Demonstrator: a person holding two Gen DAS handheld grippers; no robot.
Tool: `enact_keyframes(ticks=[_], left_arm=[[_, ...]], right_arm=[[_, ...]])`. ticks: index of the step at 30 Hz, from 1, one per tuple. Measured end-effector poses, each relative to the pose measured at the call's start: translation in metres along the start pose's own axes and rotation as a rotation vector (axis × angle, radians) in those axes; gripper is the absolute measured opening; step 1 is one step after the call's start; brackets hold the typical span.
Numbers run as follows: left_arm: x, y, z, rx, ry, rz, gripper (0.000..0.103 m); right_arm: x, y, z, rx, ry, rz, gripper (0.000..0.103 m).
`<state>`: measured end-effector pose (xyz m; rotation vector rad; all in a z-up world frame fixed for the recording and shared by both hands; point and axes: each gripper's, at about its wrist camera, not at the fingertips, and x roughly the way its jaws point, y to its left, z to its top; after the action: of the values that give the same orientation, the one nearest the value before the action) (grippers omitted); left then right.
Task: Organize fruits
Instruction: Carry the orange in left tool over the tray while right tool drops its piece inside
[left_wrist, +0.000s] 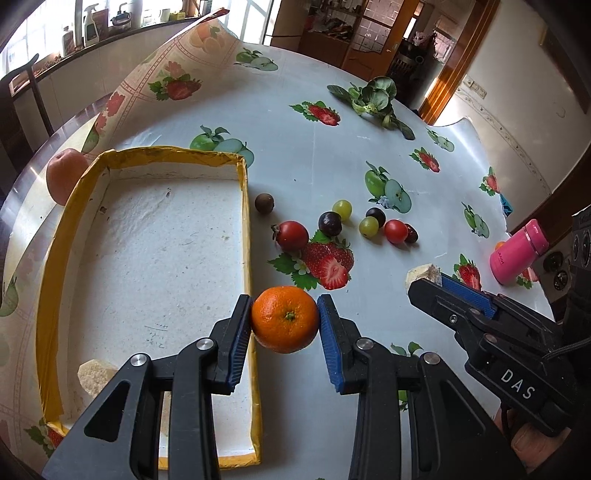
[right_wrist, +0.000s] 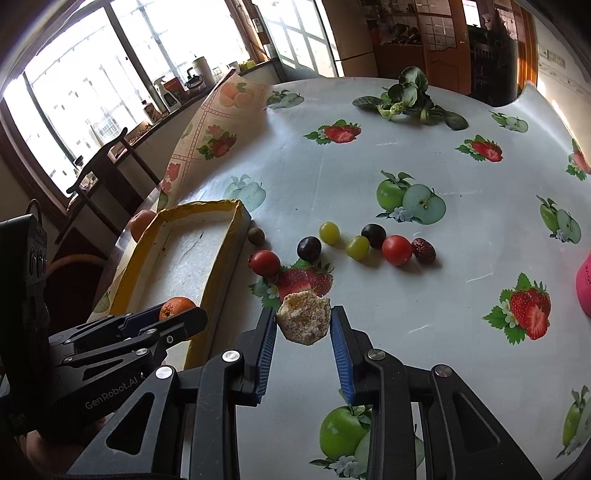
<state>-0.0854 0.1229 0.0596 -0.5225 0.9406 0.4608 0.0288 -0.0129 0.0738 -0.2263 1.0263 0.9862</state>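
Observation:
My left gripper (left_wrist: 285, 320) is shut on an orange mandarin (left_wrist: 285, 319), held just above the right rim of the yellow-edged white foam tray (left_wrist: 147, 236). My right gripper (right_wrist: 303, 322) is shut on a pale crumbly chunk (right_wrist: 303, 322), held over the table to the right of the tray (right_wrist: 184, 254). The right gripper also shows in the left wrist view (left_wrist: 428, 281). The left gripper with the mandarin (right_wrist: 176, 307) shows in the right wrist view.
Loose on the fruit-print tablecloth (left_wrist: 332, 155): two red tomatoes (left_wrist: 292, 235), two dark grapes (left_wrist: 330, 223), two green grapes (left_wrist: 342, 209), a brown round fruit (left_wrist: 264, 204), a red date (right_wrist: 424, 251). A peach (left_wrist: 63, 174) sits behind the tray. Leafy greens (left_wrist: 373, 99) far; pink bottle (left_wrist: 518, 251) right. Another pale chunk (left_wrist: 94, 376) lies in the tray.

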Motion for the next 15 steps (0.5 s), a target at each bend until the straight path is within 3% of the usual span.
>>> enact_keyframes(ticks=[15], left_arm=[[-0.010, 0.043, -0.007, -0.052, -0.002, 0.019, 0.033]], right_arm=[[0.016, 0.051, -0.007, -0.057, 0.027, 0.039, 0.030]])
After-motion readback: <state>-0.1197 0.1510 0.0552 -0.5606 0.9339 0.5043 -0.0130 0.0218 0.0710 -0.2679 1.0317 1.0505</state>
